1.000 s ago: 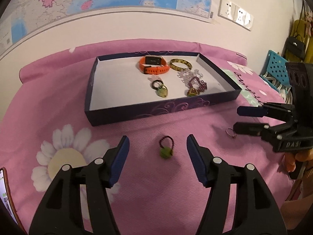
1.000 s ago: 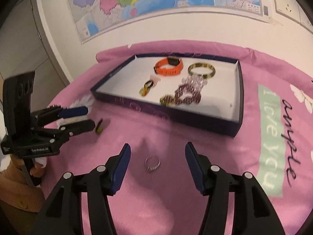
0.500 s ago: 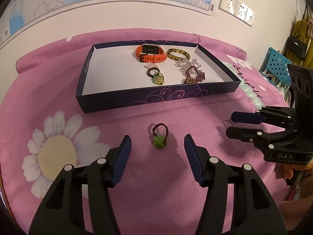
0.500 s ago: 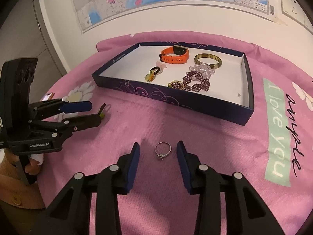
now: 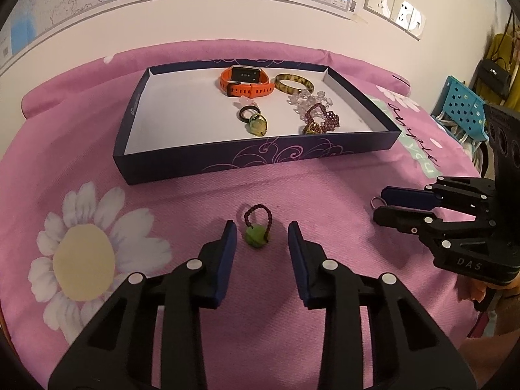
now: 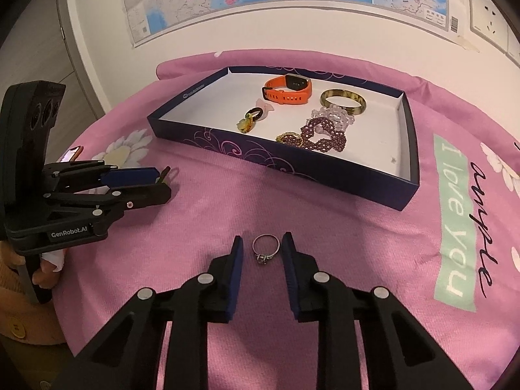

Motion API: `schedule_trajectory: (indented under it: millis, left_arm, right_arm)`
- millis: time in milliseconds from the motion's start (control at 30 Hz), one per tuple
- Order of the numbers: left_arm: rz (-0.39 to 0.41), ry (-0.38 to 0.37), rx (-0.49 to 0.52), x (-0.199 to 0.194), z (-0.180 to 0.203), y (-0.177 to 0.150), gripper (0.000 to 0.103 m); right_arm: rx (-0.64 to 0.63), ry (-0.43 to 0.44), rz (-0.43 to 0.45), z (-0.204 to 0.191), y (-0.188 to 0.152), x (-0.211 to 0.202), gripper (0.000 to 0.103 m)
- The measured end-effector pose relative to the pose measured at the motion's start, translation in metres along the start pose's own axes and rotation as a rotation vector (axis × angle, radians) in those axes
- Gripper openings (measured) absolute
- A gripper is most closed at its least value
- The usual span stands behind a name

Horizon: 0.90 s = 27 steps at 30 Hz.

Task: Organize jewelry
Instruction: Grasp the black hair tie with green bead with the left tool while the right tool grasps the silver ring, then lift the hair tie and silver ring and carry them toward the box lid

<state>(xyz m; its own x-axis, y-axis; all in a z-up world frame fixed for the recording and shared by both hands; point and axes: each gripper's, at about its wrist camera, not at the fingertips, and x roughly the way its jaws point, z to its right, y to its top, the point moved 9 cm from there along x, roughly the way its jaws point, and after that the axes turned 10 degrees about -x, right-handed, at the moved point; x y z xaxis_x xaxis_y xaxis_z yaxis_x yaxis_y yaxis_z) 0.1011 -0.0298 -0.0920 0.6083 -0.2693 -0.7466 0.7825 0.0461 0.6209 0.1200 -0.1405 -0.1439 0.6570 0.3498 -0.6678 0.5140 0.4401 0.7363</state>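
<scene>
Left gripper [image 5: 260, 230]: you had its jaws part open, straddling the charm [image 5: 256, 232] without gripping it; cloth showed on both sides of the green bead.
Charm: it lay on the pink cloth [image 5: 325, 195] between the fingertips, green bead nearer you, its dark beaded loop pointing away toward the box [image 5: 260, 159]. Long axis ran roughly along your fingers.
Right gripper [image 6: 262, 248]: its jaws were narrower, set close on either side of the ring [image 6: 266, 248], with a thin gap still visible each side, so I judge you had not yet pinched it.
Ring: it lay flat on the cloth, the stone end toward you, the band toward the box.
Nearer hand: each piece sat at its own gripper; neither called for a reach across.
Key relation: both pieces lay dead centre between their pads, so closing straight in looked enough. The flat ring seemed the trickier, since the pads would have to meet a thin band low on soft cloth.
Box: it stood ahead of both grippers, well apart from the charm and the ring, its near wall upright between them and the tray floor.
Room inside: a watch [image 5: 245, 81], a bangle [image 5: 294, 83] and beaded pieces [image 5: 320, 120] took the right and back; the left half looked bare.
Edges: you would have had to lift over that near wall.
</scene>
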Motion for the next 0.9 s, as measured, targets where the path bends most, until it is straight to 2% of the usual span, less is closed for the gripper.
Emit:
schedule_trajectory:
  millis: [67, 267, 900]
  left_arm:
    - [0.001, 0.004, 0.001, 0.0, 0.0, 0.0, 0.03]
    - [0.0, 0.009, -0.008, 0.0, -0.002, 0.0, 0.016]
    - [0.047, 0.021, 0.034, -0.015, 0.014, 0.007, 0.016]
  right_arm:
    - [-0.001, -0.001, -0.001, 0.0, 0.0, 0.0, 0.016]
    - [0.003, 0.003, 0.0, 0.001, 0.0, -0.001, 0.016]
    - [0.045, 0.066, 0.07, -0.004, 0.012, -0.012, 0.015]
